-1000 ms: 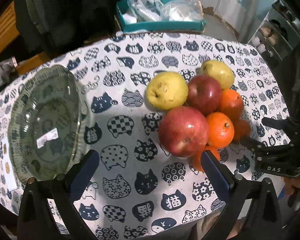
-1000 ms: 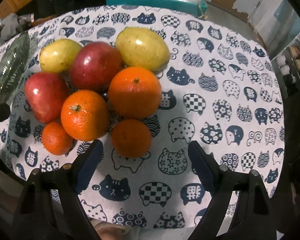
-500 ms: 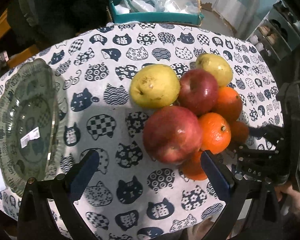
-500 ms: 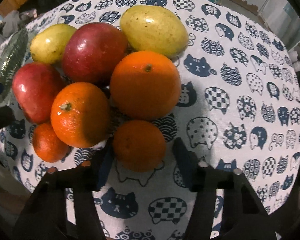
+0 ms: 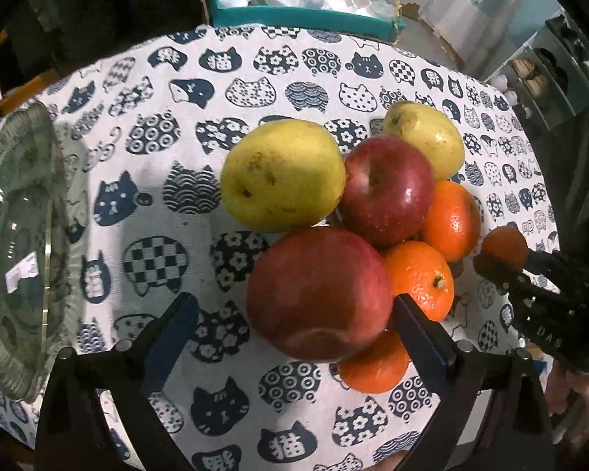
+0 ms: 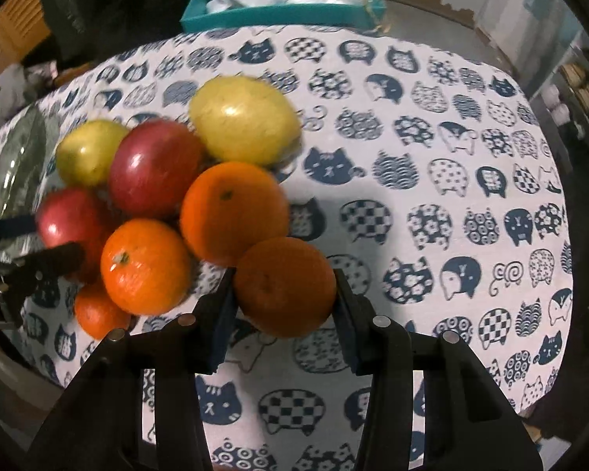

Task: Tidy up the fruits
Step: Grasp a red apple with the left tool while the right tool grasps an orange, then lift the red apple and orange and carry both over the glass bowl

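Observation:
A pile of fruit lies on the cat-print tablecloth: two red apples, two yellow pears and several oranges. My right gripper is shut on a small orange and holds it just off the cloth beside the pile; it also shows in the left wrist view. My left gripper is open, its fingers on either side of the near red apple, the right finger against it. A yellow pear and a second apple lie behind. A glass plate sits at the left.
A teal box holding plastic bags stands beyond the table's far edge. Shelves with small items are at the far right. The cloth to the right of the pile bears only its print.
My right gripper closed on the small orange and lifted it slightly away from the pile. My left gripper moved forward and right, bringing the near red apple between its fingers.

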The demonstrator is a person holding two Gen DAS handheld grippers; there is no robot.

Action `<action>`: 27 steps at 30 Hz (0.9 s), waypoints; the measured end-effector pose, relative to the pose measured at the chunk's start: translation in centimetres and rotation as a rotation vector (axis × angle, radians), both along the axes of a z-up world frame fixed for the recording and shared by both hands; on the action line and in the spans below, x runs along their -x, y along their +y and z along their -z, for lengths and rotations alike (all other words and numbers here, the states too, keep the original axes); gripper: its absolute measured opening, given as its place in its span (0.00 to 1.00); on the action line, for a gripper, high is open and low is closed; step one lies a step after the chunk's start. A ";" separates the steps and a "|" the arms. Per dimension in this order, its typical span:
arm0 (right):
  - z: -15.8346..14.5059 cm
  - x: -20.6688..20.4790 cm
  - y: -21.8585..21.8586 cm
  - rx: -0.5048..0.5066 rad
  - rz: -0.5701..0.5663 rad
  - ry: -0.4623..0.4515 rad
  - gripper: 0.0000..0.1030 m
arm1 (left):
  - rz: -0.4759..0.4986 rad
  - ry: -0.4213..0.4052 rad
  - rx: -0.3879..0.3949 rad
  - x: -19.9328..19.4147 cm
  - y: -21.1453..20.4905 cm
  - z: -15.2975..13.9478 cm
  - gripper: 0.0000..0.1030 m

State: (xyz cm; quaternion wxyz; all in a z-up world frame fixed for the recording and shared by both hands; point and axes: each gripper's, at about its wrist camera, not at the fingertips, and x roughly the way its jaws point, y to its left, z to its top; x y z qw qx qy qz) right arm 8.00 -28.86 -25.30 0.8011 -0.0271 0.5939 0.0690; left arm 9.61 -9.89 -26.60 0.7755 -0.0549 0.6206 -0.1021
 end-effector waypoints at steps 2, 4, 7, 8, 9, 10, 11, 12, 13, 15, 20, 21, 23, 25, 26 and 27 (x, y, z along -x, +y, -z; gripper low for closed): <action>-0.1 -0.3 -0.6 -0.006 0.017 0.001 0.43 | -0.002 0.007 0.027 -0.1 -0.1 0.2 0.87; 0.0 0.0 -1.5 -0.006 0.027 0.000 0.43 | 0.007 0.012 0.046 -0.1 -0.3 0.3 0.80; 0.3 -0.1 -1.5 -0.008 0.032 0.001 0.43 | 0.015 0.015 0.064 -0.1 -0.6 0.3 0.73; 0.3 -0.2 -1.5 -0.009 0.035 0.000 0.43 | 0.015 0.013 0.062 -0.1 -0.7 0.3 0.73; 0.3 -0.3 -1.5 -0.010 0.036 0.001 0.43 | 0.016 0.010 0.061 -0.1 -0.7 0.3 0.73; 0.5 -0.5 -1.1 -0.009 0.038 0.001 0.43 | 0.018 0.008 0.061 0.0 -0.7 0.3 0.73; 0.4 -0.5 -1.1 -0.009 0.039 0.001 0.43 | 0.016 0.005 0.062 0.0 -0.6 0.3 0.73; 0.4 -0.5 -1.1 -0.008 0.040 0.000 0.43 | 0.015 0.002 0.060 0.1 -0.6 0.2 0.73; 0.4 -0.6 -1.0 -0.005 0.039 -0.002 0.43 | 0.016 -0.005 0.046 0.2 -0.6 0.1 0.73; 0.4 -0.6 -0.8 0.001 0.037 -0.010 0.43 | 0.024 -0.025 0.023 0.6 -0.6 -0.3 0.73; -0.5 -0.4 -0.7 0.003 0.039 -0.043 0.43 | 0.024 -0.073 0.003 1.1 0.1 -1.9 0.73; -0.8 -0.4 -0.8 0.000 0.040 -0.050 0.43 | 0.021 -0.087 -0.005 1.2 0.2 -2.3 0.73; -1.2 -0.3 -0.7 0.001 0.040 -0.067 0.43 | 0.018 -0.112 -0.020 1.4 0.7 -3.0 0.73; -1.9 -0.2 -0.6 0.006 0.039 -0.091 0.43 | 0.013 -0.131 -0.029 1.6 1.1 -3.6 0.73; -2.3 -0.2 -0.5 0.002 0.038 -0.104 0.43 | 0.008 -0.143 -0.031 1.7 1.5 -4.0 0.73; -2.6 -0.1 -0.5 -0.002 0.038 -0.112 0.43 | 0.005 -0.150 -0.033 1.9 1.6 -4.3 0.73</action>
